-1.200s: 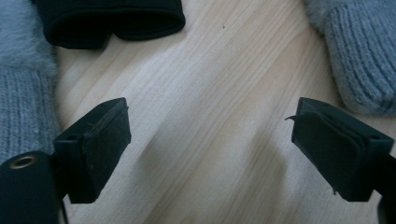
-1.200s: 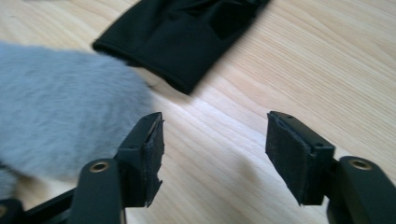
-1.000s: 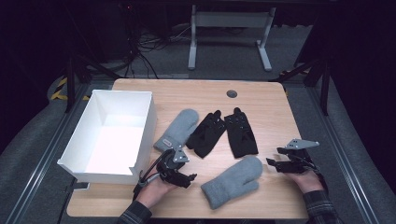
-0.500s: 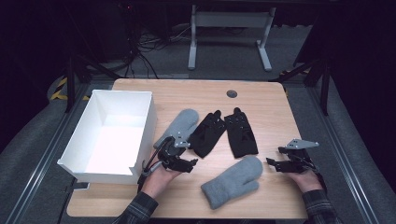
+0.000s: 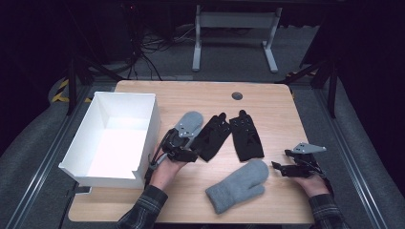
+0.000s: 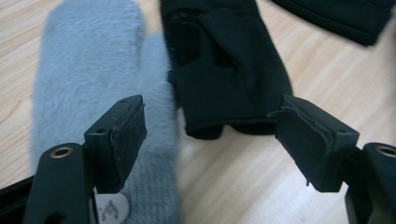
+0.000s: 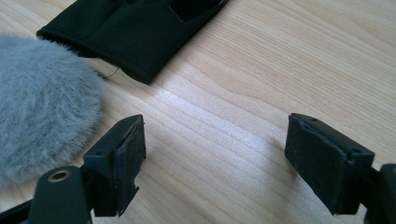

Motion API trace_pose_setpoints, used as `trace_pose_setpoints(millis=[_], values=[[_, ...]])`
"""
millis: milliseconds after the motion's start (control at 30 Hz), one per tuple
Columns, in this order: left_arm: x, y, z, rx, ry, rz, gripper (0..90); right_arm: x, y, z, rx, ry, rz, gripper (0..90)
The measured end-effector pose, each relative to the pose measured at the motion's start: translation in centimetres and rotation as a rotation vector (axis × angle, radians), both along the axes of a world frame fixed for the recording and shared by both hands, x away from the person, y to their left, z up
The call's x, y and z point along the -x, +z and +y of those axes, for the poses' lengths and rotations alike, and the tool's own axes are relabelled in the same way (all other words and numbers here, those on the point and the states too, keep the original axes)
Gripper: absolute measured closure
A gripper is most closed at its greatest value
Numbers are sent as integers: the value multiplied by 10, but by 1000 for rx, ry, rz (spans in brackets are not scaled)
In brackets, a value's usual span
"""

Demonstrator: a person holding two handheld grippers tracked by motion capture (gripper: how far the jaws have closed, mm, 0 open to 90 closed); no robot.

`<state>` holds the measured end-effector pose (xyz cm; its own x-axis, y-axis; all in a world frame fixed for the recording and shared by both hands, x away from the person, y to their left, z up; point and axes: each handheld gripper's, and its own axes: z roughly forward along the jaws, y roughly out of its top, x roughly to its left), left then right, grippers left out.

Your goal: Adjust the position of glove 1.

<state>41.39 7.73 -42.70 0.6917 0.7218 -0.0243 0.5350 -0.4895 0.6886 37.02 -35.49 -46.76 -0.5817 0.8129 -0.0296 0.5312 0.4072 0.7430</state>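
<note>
The left gripper point(image 5: 184, 153) hangs with jaws apart over the cuffs of a grey mitten point(image 6: 88, 70) and a black glove point(image 6: 229, 70), holding nothing. It seems to choose which one to grasp; next it must lower and close on one cuff. The right gripper point(image 5: 286, 168) rests spread beside the other mitten point(image 5: 237, 185). The white box point(image 5: 86, 164) stands left.

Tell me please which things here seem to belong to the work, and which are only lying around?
Likely in the work:
left tool, open, at the far grey mitten
black glove beside that mitten
second black glove
near grey mitten
right tool, open
white box, possibly the target

Just around:
grommet in the table
cables on the floor
</note>
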Motion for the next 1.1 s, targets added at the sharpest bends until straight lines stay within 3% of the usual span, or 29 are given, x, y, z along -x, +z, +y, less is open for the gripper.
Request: trace_pose_setpoints(millis=[100, 200, 300, 467, 733, 833, 967, 1067, 1100], values=[[-7, 1, -1, -22, 31, -14, 252, 0, 0, 0, 0, 0, 0, 206], [-17, 2, 2, 1, 73, -34, 265, 0, 0, 0, 0, 0, 1, 204], [-28, -1, 2, -31, 104, -24, 267, 0, 0, 0, 0, 0, 1, 205], [-42, -5, 7, -5, 151, -33, 303, 0, 0, 0, 0, 1, 0, 201], [-52, -20, 8, -38, 180, -1, 342, 0, 0, 0, 0, 3, 0, 197], [-53, -22, 8, -44, 178, 5, 382, 0, 0, 0, 0, 4, 1, 196], [-54, -25, 9, -28, 189, 30, 517, 0, 0, 0, 1, 3, 1, 196], [-54, -25, 9, -36, 185, 29, 664, 0, 0, 0, 0, 4, 1, 196], [-55, -25, 9, -41, 182, 24, 664, 0, 0, 0, 1, 4, 1, 196]])
